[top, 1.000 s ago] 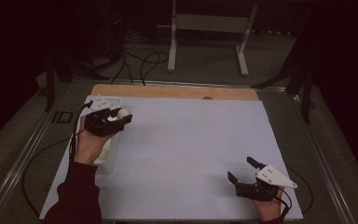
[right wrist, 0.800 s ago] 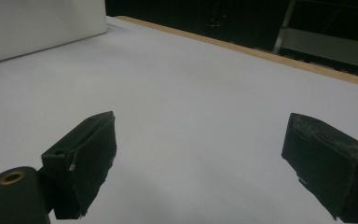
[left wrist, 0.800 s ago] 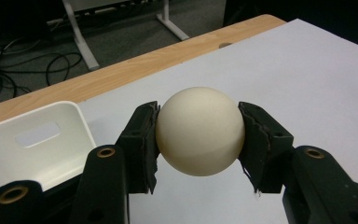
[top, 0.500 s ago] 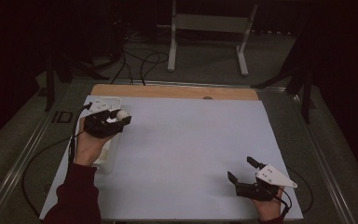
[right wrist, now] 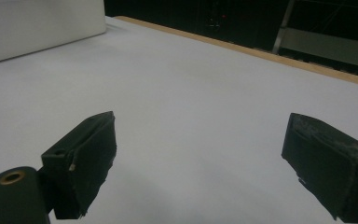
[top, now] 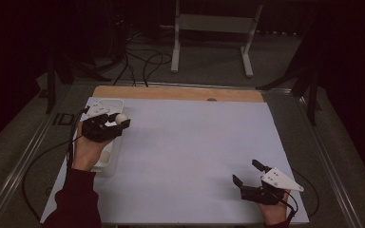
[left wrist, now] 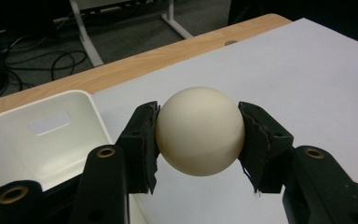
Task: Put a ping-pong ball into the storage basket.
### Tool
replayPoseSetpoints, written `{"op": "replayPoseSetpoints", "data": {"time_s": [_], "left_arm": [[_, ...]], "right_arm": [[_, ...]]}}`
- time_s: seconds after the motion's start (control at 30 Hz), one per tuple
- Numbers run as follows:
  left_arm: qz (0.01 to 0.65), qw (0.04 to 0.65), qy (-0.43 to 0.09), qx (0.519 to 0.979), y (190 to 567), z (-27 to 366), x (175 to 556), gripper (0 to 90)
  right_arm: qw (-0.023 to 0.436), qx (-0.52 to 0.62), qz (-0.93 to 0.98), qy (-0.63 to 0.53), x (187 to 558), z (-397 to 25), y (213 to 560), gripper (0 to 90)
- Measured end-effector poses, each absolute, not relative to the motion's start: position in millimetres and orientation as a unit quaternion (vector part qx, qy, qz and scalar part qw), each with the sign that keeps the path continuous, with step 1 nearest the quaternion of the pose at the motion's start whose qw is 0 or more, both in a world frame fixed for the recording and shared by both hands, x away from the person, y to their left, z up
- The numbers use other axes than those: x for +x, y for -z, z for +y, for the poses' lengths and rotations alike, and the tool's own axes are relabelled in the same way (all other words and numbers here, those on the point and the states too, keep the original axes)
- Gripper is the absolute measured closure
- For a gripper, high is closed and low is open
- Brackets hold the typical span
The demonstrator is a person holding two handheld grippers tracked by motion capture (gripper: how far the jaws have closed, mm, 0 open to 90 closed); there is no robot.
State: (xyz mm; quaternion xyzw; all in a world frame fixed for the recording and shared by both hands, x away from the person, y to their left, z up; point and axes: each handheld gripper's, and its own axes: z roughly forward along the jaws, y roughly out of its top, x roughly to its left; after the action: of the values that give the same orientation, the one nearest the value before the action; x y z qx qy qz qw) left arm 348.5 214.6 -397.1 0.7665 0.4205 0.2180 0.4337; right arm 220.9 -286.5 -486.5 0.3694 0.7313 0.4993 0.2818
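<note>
A cream-white ball (left wrist: 199,130) is pinched between the two black jaws of my left gripper (left wrist: 199,140). In the high view that gripper (top: 119,121) hangs at the left side of the table with the ball (top: 120,118) at its tip, above the right edge of a white bin (top: 107,105). The bin's (left wrist: 51,135) inside lies just left of the ball in the left gripper view. My right gripper (top: 248,172) rests low near the table's front right corner, jaws wide apart with nothing between them (right wrist: 200,163).
A white sheet (top: 195,152) covers the table, with a strip of bare wood (top: 180,93) along the far edge. Beyond it are a white metal stand (top: 214,28) and cables on the dark floor. A cable (top: 38,161) trails from the left gripper.
The left gripper with the ball has drifted slightly to the right, toward the bin's right edge. The right gripper has stayed put.
</note>
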Motion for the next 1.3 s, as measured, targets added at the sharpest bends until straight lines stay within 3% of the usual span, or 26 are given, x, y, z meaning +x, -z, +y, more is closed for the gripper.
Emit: {"op": "replayPoseSetpoints", "data": {"time_s": [1.3], "left_arm": [[0.435,0.428,-0.226,0.759,405.1,235.3,330.0,51.3]], "right_arm": [[0.283,0.37,0.731,-0.499,219.4,-285.6,486.3,9.6]]}}
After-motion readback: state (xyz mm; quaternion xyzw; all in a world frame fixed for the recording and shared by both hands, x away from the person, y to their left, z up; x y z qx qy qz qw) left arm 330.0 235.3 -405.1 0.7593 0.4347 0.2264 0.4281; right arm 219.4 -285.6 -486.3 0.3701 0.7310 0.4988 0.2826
